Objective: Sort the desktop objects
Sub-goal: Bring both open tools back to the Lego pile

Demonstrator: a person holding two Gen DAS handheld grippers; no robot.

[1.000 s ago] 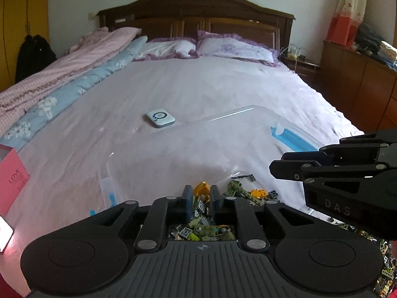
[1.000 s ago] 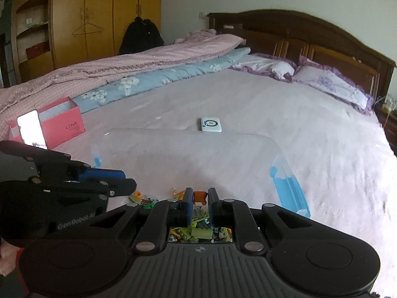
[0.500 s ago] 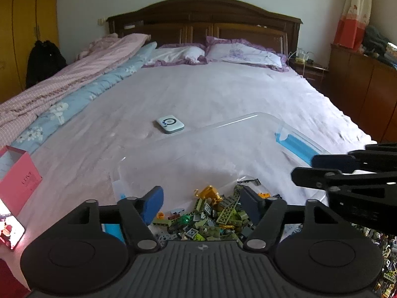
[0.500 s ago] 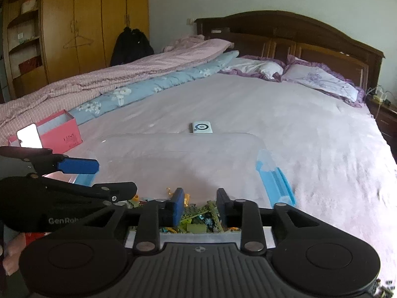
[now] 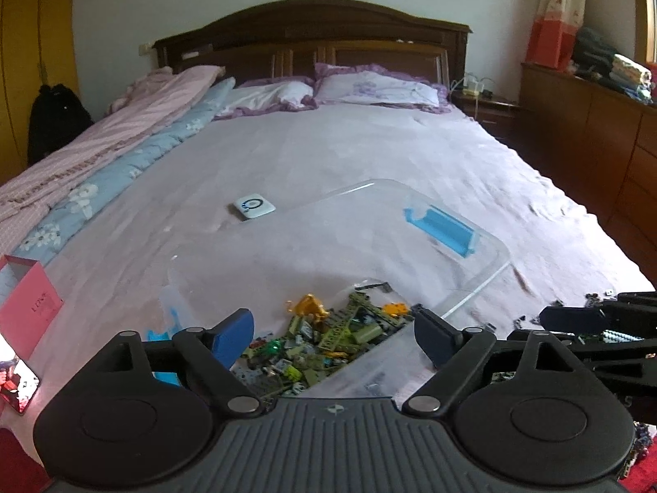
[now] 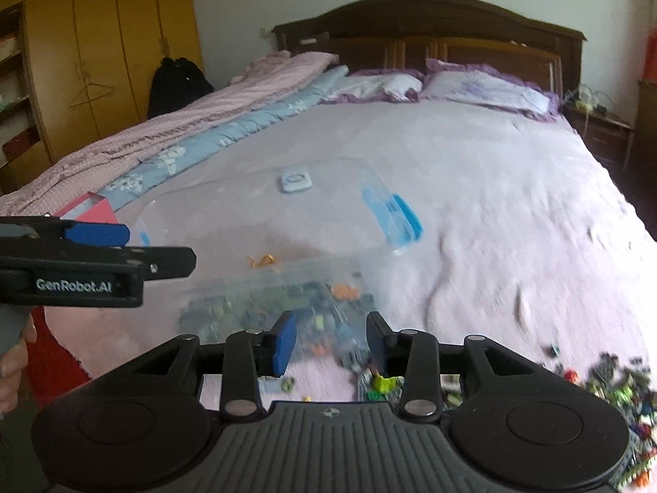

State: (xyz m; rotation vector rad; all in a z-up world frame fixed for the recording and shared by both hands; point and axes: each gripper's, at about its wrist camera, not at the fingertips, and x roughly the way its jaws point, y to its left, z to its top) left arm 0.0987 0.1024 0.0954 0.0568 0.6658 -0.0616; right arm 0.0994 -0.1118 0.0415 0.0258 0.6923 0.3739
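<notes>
A clear plastic box (image 5: pixel 353 230) with blue latches lies on the bed, a heap of small building bricks (image 5: pixel 328 337) at its near end. My left gripper (image 5: pixel 334 337) hovers over that heap; its jaws are opening wide and no brick is between them. My right gripper (image 6: pixel 330 341) is over the box's near right corner, its jaws opening, with nothing pressed between the pads. More loose bricks (image 6: pixel 612 378) lie scattered on the sheet to its right. Each gripper shows in the other's view: left gripper (image 6: pixel 156 246), right gripper (image 5: pixel 534 324).
A small white device (image 5: pixel 254 206) rests on the sheet beyond the box. A pink gift box (image 5: pixel 28 300) and a lit phone (image 5: pixel 16 382) are at the bed's left edge. Folded quilts (image 5: pixel 102 152) line the left side and pillows (image 5: pixel 369 88) the head.
Both grippers went from shut to open above the brick heap. The right gripper swung rightward toward the loose bricks on the sheet; the left drew back slightly.
</notes>
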